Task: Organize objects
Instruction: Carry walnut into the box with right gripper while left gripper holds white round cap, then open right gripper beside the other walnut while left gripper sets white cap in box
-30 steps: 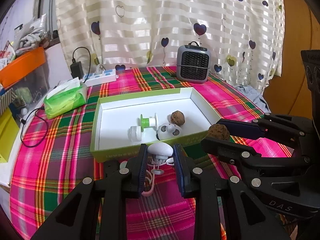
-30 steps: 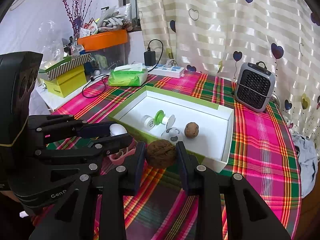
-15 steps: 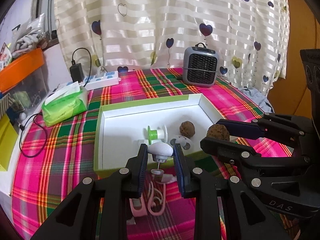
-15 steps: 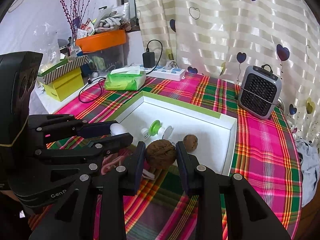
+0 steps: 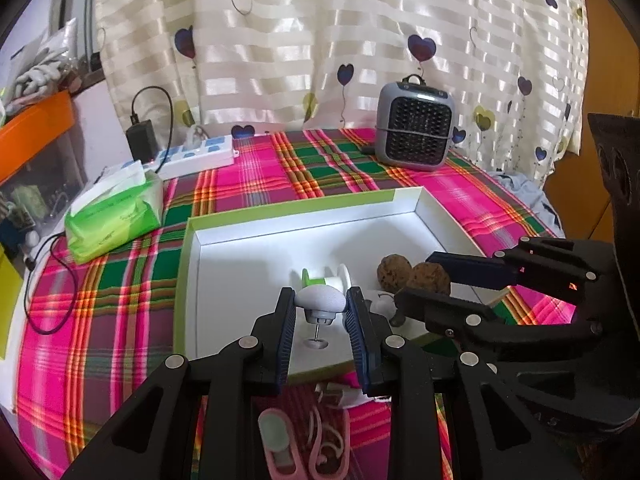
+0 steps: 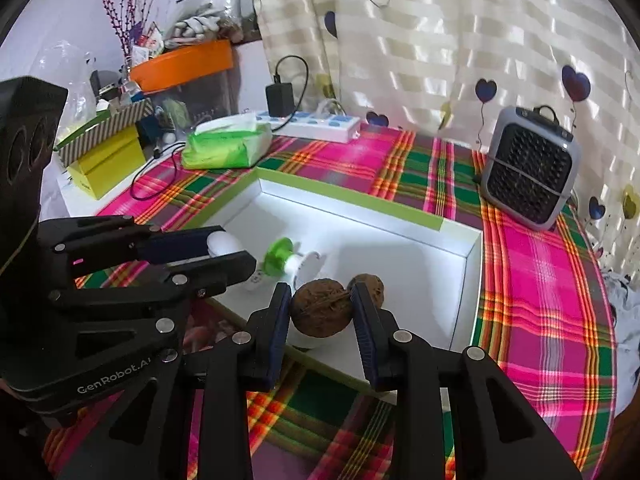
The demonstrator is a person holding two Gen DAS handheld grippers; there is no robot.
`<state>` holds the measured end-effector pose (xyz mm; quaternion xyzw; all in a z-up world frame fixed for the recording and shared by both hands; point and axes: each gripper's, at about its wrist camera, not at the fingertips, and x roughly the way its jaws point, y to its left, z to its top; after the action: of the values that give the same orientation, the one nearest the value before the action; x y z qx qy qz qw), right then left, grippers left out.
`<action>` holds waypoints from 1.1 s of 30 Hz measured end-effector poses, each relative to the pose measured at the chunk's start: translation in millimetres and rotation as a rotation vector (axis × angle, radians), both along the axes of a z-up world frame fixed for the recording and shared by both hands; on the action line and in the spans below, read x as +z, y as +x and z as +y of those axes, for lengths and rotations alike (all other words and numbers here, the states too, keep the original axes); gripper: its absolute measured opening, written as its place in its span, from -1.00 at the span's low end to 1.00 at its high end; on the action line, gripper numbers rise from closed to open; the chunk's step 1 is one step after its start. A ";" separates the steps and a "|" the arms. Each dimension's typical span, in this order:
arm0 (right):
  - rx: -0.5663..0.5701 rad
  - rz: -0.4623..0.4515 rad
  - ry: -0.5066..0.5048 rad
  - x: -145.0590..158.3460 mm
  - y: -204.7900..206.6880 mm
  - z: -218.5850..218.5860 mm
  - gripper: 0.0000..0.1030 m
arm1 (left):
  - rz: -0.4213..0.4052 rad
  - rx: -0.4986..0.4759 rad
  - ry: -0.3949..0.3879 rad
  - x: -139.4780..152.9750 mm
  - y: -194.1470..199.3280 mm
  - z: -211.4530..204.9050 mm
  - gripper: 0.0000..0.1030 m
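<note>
A: Where did the left wrist view sit?

B: Just behind the left gripper (image 5: 320,316), tilted down, close over the near rim of the white box (image 5: 240,280); the right gripper (image 5: 424,284) stood to its right.

A: And the right wrist view?

B: Behind the right gripper (image 6: 320,314), likewise tilted; the left gripper (image 6: 222,250) lay leftward. Both views shared box, heater (image 6: 530,182) and curtain (image 5: 320,40).
</note>
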<state>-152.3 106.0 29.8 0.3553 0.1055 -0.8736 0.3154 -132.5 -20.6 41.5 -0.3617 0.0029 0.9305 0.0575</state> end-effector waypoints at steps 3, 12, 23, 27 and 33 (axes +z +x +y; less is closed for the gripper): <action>-0.009 -0.011 0.005 -5.7 -5.9 2.5 -0.37 | -0.015 -0.006 -0.001 -6.7 -5.3 2.3 -0.54; -0.044 -0.053 0.012 -17.1 -17.9 9.0 -0.37 | -0.026 -0.014 -0.017 -15.5 -14.0 7.1 -0.54; -0.074 -0.061 0.018 -21.6 -22.2 11.9 -0.37 | -0.015 -0.044 -0.022 -16.5 -12.1 13.6 -0.54; -0.078 -0.066 0.018 -23.3 -23.2 13.0 -0.37 | -0.012 -0.063 -0.034 -17.2 -11.6 18.0 -0.54; -0.077 -0.073 0.012 -24.7 -24.0 14.6 -0.37 | -0.009 -0.061 -0.045 -18.6 -12.5 18.8 -0.53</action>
<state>-176.3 120.6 5.1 0.3924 0.0853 -0.8710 0.2830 -145.0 -1.7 23.0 -0.3666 0.0345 0.9265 0.0776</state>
